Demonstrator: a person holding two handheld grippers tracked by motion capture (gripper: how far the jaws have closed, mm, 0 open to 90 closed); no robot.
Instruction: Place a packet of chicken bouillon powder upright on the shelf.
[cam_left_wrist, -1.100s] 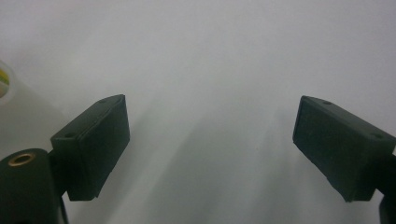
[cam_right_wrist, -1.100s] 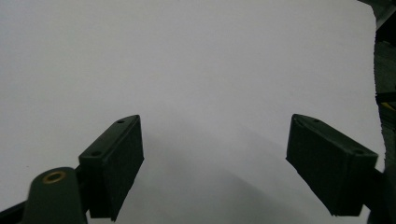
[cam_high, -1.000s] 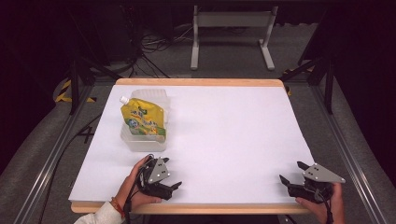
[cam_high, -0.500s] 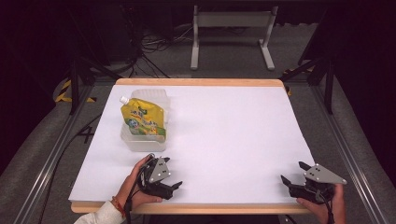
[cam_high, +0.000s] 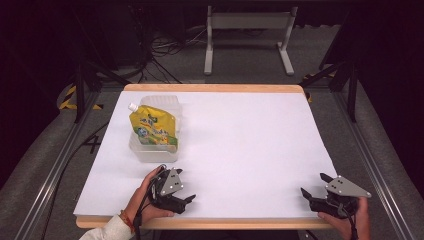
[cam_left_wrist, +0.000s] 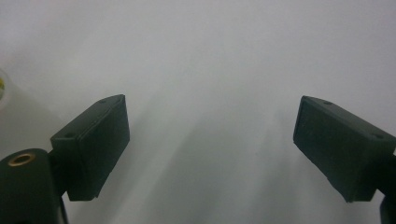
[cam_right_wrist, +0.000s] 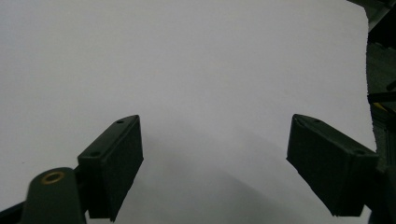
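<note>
A yellow spouted pouch lies on a clear plastic container at about ten o'clock on the white tabletop, its white cap toward the far left. Just beside the container, toward six o'clock, the left claw rests at the near edge in the person's left hand, its jaws spread wide with nothing between them. Well apart, at about four o'clock, the right claw sits at the near right corner in the right hand, likewise released over bare white surface.
</note>
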